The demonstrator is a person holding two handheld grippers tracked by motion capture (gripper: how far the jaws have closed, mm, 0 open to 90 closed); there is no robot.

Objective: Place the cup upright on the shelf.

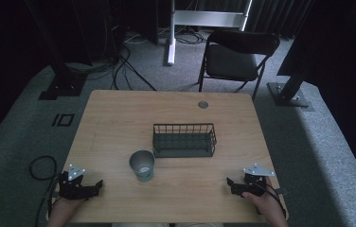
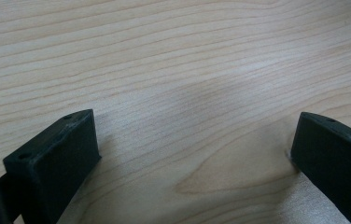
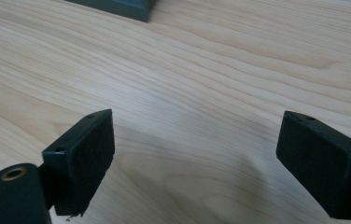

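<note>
Resting low at the near edge of the tabletop (image 1: pixel 114 106), both tools look to be at a starting pose rather than mid-action: the left gripper (image 1: pixel 98 185) sits by the near left corner and the right gripper (image 1: pixel 229 182) by the near right corner, each held in a hand that comes in from the bottom of the high view. In the left gripper view the two black jaws stand wide apart with bare wood grain between them, so it is released and carries nothing; the right gripper view shows the same, jaws spread over bare wood, with a corner of the wire basket's (image 1: pixel 184 140) dark base (image 3: pixel 113 8) at the top edge. The things nearest to the grippers are a grey-green cup (image 1: pixel 142 165), upright with its mouth open, standing a little left of the middle and toward the near edge, and the basket, dark and rectangular, at about the centre of the tabletop. The cup stands just in front of the basket's near left corner, close to it; whether they touch cannot be told. My judgement is that the work in hand is the approach to the cup, not yet begun. The cup lies nearer the left gripper, so the next move likely calls for that one to travel right and forward, jaws kept spread, straddle the cup's wall or body, and close without tipping it against the basket.
</note>
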